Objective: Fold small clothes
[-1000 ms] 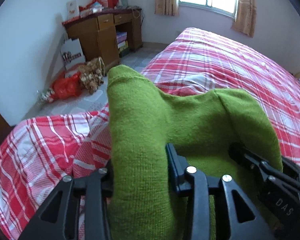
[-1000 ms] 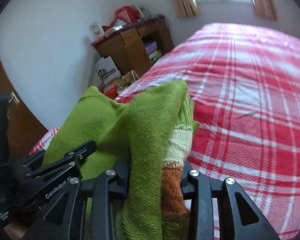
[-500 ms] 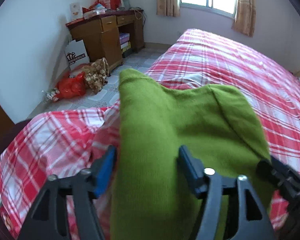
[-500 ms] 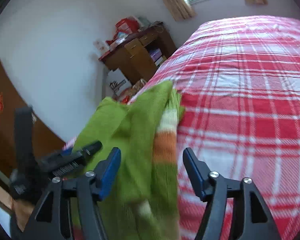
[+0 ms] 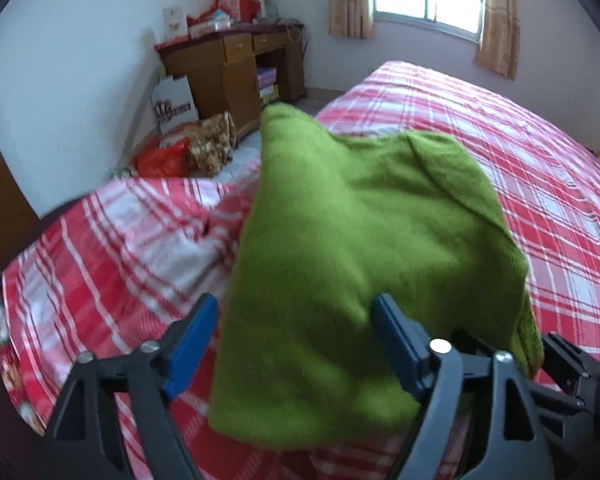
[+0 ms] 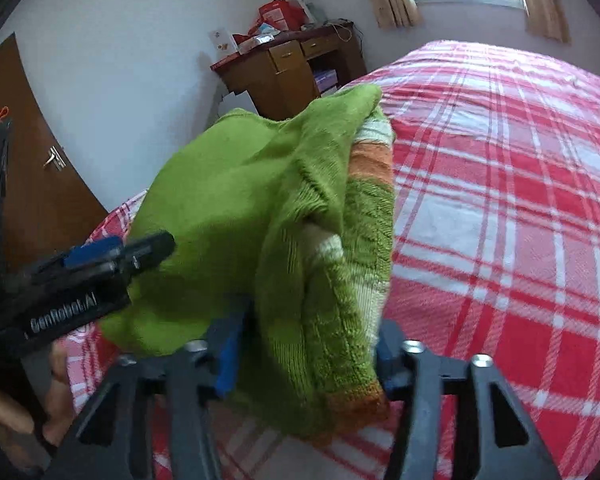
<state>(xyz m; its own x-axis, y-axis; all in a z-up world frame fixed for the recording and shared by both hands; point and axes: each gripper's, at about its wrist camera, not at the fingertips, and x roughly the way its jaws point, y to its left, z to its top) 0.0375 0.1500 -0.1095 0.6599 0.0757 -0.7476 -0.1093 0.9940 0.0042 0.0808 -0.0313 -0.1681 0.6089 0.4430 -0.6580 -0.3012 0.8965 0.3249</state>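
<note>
The green knitted sweater (image 5: 360, 240) lies bunched on the red-and-white checked bedspread (image 5: 540, 184), near the corner of the bed closest to the door. Both tools reach into it from the near side.

The left gripper (image 5: 296, 344) has its jaws wide and opening; a fold of the green knit sits between the blue pads (image 5: 192, 344), but there is a clear gap on the left side, so the cloth is not pinched. The sweater's near edge blurs and runs under the tool, so where it ends is hard to make out.

The right gripper (image 6: 304, 352) has its jaws closing around the thicker, striped side of the garment, where orange and cream bands (image 6: 374, 160) show. The knit fills the space between the pads. The right-hand pad is almost wholly hidden behind the wool, so whether it presses yet I cannot tell.

From the right wrist view the left gripper (image 6: 116, 256) shows side-on at the left edge. A hand (image 6: 28, 408) beneath it is cut off by the frame.

A wooden desk (image 5: 236, 64) piled with blurred red packages stands against the far wall. Beside it on the floor are bags too indistinct to identify.
</note>
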